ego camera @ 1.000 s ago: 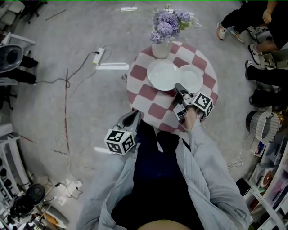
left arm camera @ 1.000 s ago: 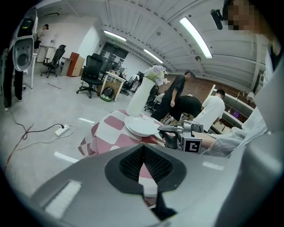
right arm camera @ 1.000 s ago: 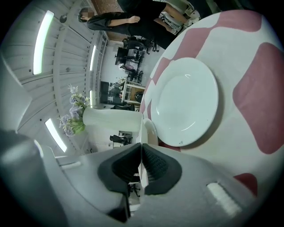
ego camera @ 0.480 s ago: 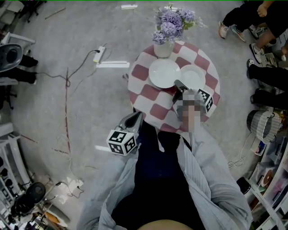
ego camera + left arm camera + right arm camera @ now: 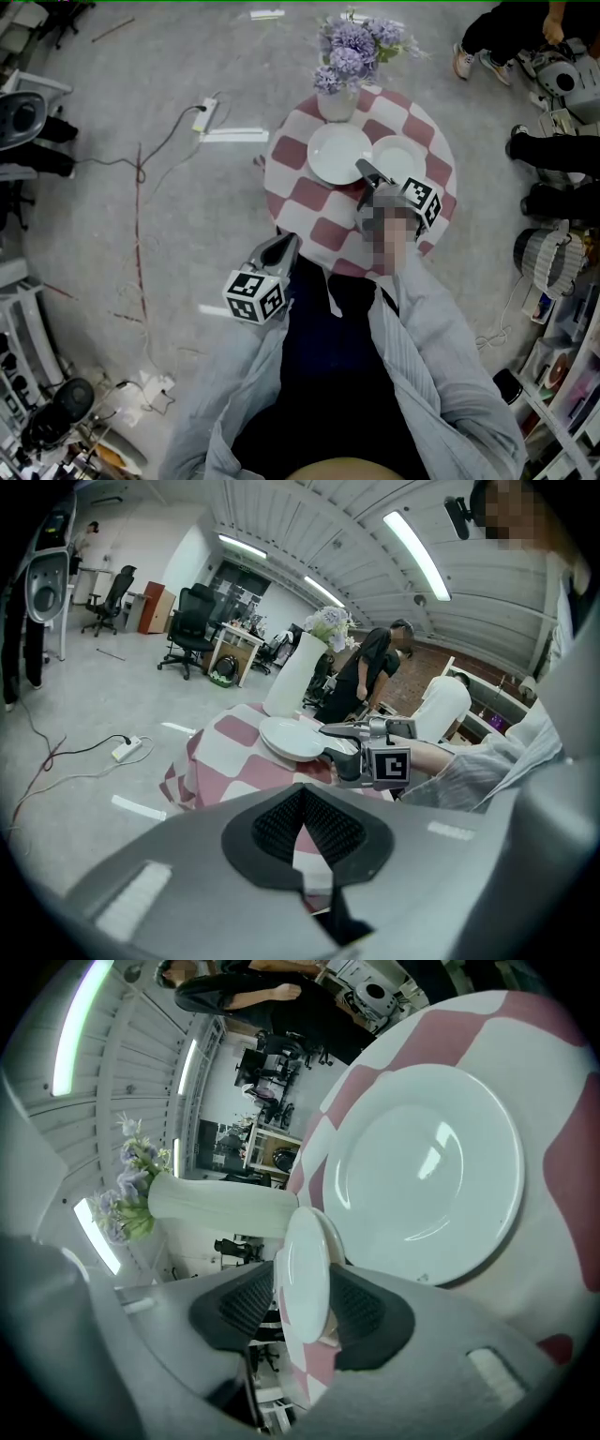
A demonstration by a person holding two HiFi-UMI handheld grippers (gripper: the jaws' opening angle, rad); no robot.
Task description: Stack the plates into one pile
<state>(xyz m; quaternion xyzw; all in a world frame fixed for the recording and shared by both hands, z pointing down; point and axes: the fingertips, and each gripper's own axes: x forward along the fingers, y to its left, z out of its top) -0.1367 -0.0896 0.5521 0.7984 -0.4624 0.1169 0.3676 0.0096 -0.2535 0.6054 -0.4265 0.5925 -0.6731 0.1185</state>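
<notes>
Two white plates lie on a round red-and-white checked table (image 5: 309, 192). The left plate (image 5: 337, 153) overlaps the left edge of the right plate (image 5: 405, 161). My right gripper (image 5: 364, 170) reaches in from the near side, and its jaws are opening. The left plate's near rim (image 5: 305, 1279) stands edge-on between the pads, and the right plate (image 5: 427, 1171) lies flat beside it. From the left gripper view, that plate (image 5: 292, 737) looks raised off the cloth at the right gripper (image 5: 339, 754). My left gripper (image 5: 277, 251) hangs off the table's near-left edge. It (image 5: 302, 822) is shut and empty.
A white vase of purple flowers (image 5: 337, 94) stands at the table's far edge, just behind the left plate. People's legs and shoes (image 5: 548, 159) are close on the right. A power strip and cable (image 5: 204, 117) lie on the floor to the left, and shelving (image 5: 562, 375) is at the lower right.
My right gripper has crept slightly farther along the left plate's rim. The plates and my left gripper stay where they were.
</notes>
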